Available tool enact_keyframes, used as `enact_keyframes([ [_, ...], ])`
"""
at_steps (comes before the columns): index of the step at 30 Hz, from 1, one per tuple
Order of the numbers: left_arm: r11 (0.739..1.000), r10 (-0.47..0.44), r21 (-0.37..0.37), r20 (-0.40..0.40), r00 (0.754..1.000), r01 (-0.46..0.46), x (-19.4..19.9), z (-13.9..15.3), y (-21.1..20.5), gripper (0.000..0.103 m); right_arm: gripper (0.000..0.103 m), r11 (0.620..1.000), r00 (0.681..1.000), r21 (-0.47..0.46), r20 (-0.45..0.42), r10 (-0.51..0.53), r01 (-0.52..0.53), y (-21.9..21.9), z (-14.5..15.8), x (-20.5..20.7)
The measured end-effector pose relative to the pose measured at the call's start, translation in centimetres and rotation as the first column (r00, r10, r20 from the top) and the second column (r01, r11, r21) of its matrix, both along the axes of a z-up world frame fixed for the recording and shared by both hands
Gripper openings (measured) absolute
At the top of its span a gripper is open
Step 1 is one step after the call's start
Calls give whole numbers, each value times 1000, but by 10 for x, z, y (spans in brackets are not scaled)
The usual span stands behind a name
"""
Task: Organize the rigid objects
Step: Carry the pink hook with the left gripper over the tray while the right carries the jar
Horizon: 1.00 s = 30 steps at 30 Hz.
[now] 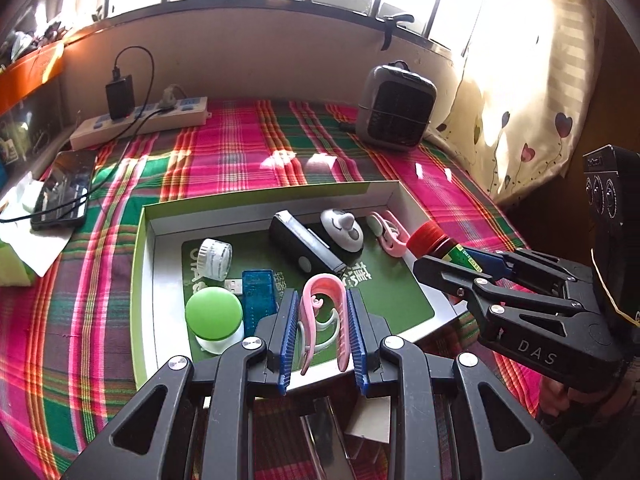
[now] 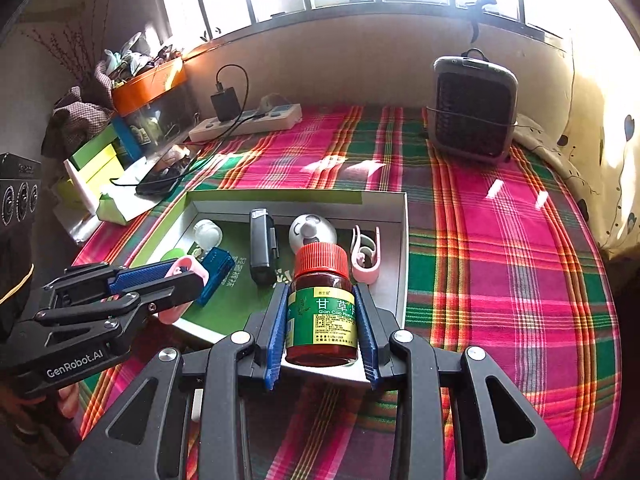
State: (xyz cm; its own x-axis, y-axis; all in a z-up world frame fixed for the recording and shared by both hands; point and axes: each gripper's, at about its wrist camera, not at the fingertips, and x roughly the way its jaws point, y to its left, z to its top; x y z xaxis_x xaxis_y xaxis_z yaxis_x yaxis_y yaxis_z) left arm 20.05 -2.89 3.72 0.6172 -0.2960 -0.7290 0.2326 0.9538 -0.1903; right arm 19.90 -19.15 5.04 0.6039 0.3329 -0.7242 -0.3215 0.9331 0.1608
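Observation:
My left gripper (image 1: 322,312) is shut on a pink clip (image 1: 324,300) and holds it over the near part of the shallow box (image 1: 144,264). My right gripper (image 2: 322,304) is shut on a brown medicine bottle (image 2: 322,312) with a red cap and green label, above the box's near right edge (image 2: 400,248). The box holds a green-lidded jar (image 1: 214,314), a blue USB stick (image 1: 256,292), a clear small jar (image 1: 216,258), a black device (image 1: 304,246), a white round gadget (image 1: 342,230) and a second pink clip (image 1: 386,234). The right gripper also shows in the left wrist view (image 1: 460,264).
The box lies on a pink and green plaid cloth (image 2: 500,260). A grey heater (image 2: 472,108) stands at the back right. A power strip (image 2: 246,122) with a charger lies at the back left, a phone (image 1: 62,190) on the left. A curtain (image 1: 532,92) hangs at right.

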Motion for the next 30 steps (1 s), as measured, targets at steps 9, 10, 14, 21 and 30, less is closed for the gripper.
enact_keyframes([
  [9, 1000, -6, 18, -17, 1000, 6, 13, -11, -9, 23, 33, 1000, 999, -16, -35, 2, -3, 4, -15, 22],
  [10, 1000, -6, 20, -19, 1000, 6, 14, -12, -9, 23, 33, 1000, 999, -16, -39, 4, -4, 5, -17, 23],
  [14, 1000, -4, 23, -32, 999, 4, 18, -17, -10, 23, 33, 1000, 999, -15, -54, 6, -7, 5, -23, 27],
  [21, 1000, -5, 28, -44, 999, 7, 21, -23, -13, 23, 33, 1000, 999, -23, -47, 12, -13, 7, -25, 29],
  [30, 999, 2, 40, -57, 998, 0, 25, -29, -13, 23, 33, 999, 999, -40, -38, 30, -32, 12, -27, 28],
])
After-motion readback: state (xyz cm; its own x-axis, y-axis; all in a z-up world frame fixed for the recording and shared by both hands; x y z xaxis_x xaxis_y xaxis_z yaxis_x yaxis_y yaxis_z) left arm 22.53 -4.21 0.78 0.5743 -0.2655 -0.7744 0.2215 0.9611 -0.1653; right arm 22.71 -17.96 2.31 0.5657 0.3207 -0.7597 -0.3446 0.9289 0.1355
